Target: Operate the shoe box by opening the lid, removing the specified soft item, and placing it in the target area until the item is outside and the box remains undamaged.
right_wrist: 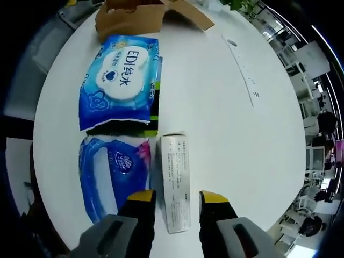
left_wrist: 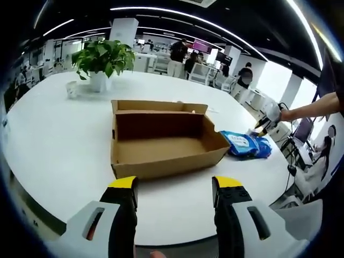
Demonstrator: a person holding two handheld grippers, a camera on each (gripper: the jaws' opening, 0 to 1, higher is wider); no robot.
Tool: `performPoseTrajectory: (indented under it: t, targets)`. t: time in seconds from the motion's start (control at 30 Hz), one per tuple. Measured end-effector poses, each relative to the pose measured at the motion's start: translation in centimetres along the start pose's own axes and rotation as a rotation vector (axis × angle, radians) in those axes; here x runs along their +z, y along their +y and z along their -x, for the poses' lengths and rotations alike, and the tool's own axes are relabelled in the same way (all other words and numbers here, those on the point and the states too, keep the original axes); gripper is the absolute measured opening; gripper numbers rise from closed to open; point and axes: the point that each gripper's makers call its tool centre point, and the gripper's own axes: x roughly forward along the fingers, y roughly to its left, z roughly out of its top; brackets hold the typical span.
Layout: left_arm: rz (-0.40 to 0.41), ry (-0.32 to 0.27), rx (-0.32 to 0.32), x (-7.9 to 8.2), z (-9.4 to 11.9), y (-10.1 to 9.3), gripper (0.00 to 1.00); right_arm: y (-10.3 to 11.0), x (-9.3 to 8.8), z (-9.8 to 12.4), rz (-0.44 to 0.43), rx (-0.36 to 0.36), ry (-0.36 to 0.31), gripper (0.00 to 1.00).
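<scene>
Left gripper (left_wrist: 174,185): jaws apart, holding nothing, hovering over the white surface (left_wrist: 59,145). Straight ahead of those jaws, open brown shoe box (left_wrist: 164,138), lid flap raised at the far side, inside bare. Right of the box, blue soft pack (left_wrist: 247,145) lying on the surface. Right gripper (right_wrist: 176,198): jaws spread, nothing clamped, a white slim box (right_wrist: 176,183) lying between them. Left of the jaws, two blue soft packs (right_wrist: 121,80), one beyond the other.

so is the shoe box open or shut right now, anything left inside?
Open and empty: the shoe box has its lid folded back, and the left gripper view shows only bare cardboard floor inside.
</scene>
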Motion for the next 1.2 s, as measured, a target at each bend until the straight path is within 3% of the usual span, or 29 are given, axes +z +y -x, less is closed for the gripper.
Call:
performPoseTrajectory:
  t: [0.2,0.4,0.47,0.57,0.7,0.87,1.0,1.2]
  targets:
    - [0.0,-0.008,-0.024,-0.1,-0.1,-0.3,0.57,-0.2,-0.1,1.8,-0.069,-0.031,-0.017,0.3]
    - [0.001,-0.021,-0.064,0.0,-0.6,-0.3,0.57,-0.4,0.0,3.9,-0.194,-0.082,-0.05,0.3]
    - [-0.002,-0.022,-0.085,0.1,-0.8,-0.4,0.57,-0.6,0.2,5.0,-0.297,-0.122,-0.076,0.29]
    - [-0.009,-0.021,-0.105,0.3,-0.9,-0.5,0.57,-0.5,1.5,6.5,-0.447,-0.151,-0.16,0.3]
    - [-0.016,-0.026,-0.123,0.8,-0.9,-0.3,0.57,-0.3,2.7,8.6,-0.584,-0.192,-0.24,0.3]
    - [-0.028,-0.033,-0.147,1.3,-0.9,-0.1,0.57,0.0,5.2,11.5,-0.761,-0.241,-0.398,0.31]
    - [-0.036,-0.034,-0.168,1.4,-0.8,-0.1,0.56,1.0,6.8,12.8,-0.801,-0.26,-0.45,0.32]
    - [-0.048,-0.029,-0.205,1.2,-0.7,-0.5,0.56,2.7,9.9,14.2,-0.783,-0.268,-0.51,0.35]
